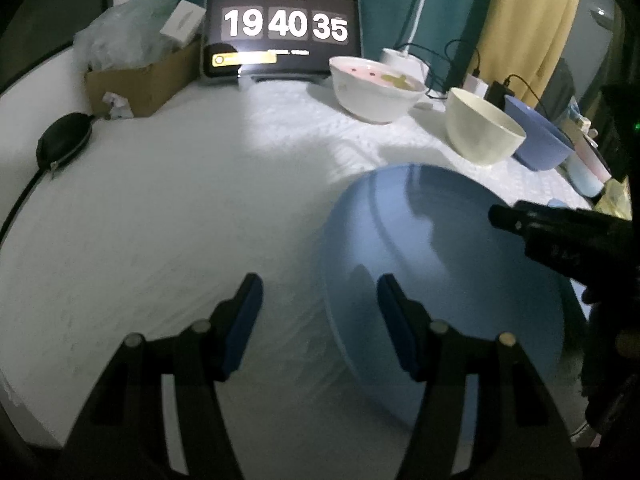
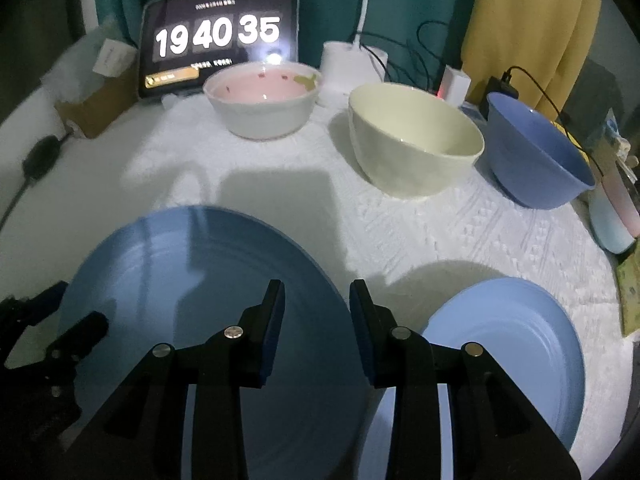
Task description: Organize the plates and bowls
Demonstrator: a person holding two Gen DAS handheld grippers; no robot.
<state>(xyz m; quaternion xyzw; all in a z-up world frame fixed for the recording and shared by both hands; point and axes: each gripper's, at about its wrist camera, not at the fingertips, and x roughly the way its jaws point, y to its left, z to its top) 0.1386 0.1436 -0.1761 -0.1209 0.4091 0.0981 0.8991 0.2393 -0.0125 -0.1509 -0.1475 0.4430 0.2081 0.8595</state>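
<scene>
Bowls [image 2: 416, 140] behind large plate [image 2: 200, 300]; small plate [image 2: 520, 332] beside; both grippers [image 1: 320, 320] [image 2: 316, 324] spread, empty.

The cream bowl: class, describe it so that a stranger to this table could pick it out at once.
Start at the dark tablet clock standing at the back of the white-covered table. Three bowls stand in a row to its right; the plain cream ceramic bowl is the middle one. The white bowl with a pink inside is left of it, the blue bowl right.
</scene>
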